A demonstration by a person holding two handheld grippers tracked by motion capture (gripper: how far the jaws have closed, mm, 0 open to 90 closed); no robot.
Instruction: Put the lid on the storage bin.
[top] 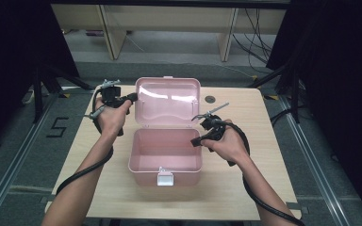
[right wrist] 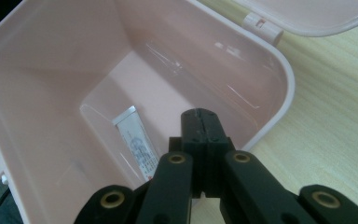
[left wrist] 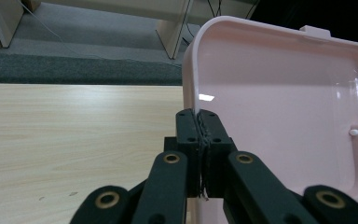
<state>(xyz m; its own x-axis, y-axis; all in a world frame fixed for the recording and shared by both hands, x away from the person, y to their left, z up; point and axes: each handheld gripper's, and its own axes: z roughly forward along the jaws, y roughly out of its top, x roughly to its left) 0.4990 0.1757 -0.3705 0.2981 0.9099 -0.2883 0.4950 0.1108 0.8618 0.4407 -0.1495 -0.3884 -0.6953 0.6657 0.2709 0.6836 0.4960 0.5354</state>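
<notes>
A pink plastic box (top: 143, 175) stands open in the middle of the wooden table, its lid (top: 167, 101) raised at the back. My left gripper (top: 133, 98) is at the lid's left edge; in the left gripper view the jaws (left wrist: 199, 114) are closed on the rim of the lid (left wrist: 279, 93). My right gripper (top: 195, 141) hovers over the box's right rim, shut with nothing in it. Its own view has the closed tips (right wrist: 200, 114) above the box interior (right wrist: 51, 70). A small white tube (right wrist: 137, 142) lies on the bottom.
A white latch (top: 165, 178) hangs on the box's front wall. The table (top: 245, 188) has a round hole (top: 209, 99) right of the lid. Black drapes flank both sides, and desk legs with cables stand on the floor behind.
</notes>
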